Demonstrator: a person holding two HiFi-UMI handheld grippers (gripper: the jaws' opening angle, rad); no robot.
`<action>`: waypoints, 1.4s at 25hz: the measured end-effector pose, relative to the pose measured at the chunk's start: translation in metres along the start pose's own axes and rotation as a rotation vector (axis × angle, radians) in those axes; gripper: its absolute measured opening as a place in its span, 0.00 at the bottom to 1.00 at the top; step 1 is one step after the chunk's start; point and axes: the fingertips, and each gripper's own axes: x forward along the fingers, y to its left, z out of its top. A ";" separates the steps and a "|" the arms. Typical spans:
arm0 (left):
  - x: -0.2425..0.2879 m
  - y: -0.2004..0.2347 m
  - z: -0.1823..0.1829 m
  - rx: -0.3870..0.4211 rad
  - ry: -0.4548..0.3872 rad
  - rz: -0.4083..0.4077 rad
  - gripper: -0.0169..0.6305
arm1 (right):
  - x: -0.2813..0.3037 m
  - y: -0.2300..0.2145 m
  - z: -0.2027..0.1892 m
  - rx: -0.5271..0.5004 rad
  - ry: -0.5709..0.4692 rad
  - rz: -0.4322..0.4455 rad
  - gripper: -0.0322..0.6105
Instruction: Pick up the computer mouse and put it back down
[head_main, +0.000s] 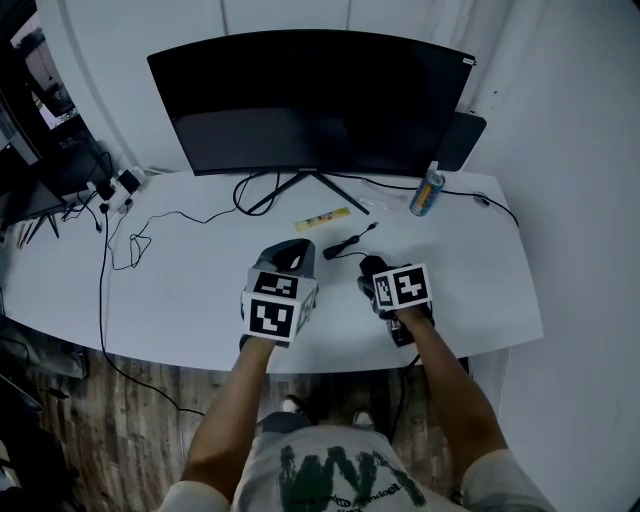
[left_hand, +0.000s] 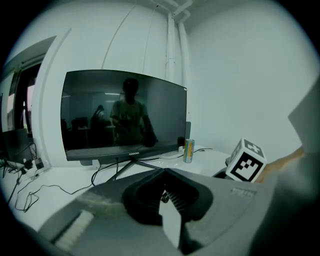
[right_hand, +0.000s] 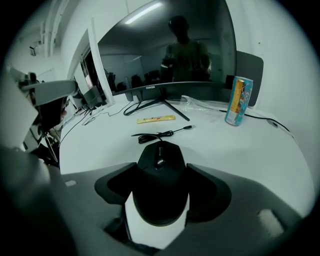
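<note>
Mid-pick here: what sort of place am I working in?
Probably an office or lab workstation: a white desk carrying a large curved monitor, a computer mouse and trailing cables.

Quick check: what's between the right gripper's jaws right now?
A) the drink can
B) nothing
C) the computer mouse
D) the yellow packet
C: the right gripper view shows the black computer mouse held between the jaws of the right gripper, which press on its two sides.

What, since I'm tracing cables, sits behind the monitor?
A dark flat panel juts out past the monitor's right edge, with white wall above. Everything else behind the screen is covered.
</note>
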 end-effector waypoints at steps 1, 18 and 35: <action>-0.001 -0.001 0.000 -0.001 -0.001 0.004 0.03 | -0.003 0.000 0.002 0.001 -0.012 0.004 0.53; -0.020 -0.030 0.014 -0.005 -0.025 0.061 0.03 | -0.066 0.003 0.039 -0.046 -0.217 0.059 0.53; -0.037 -0.031 0.047 0.005 -0.075 0.137 0.03 | -0.143 0.004 0.095 -0.064 -0.456 0.078 0.53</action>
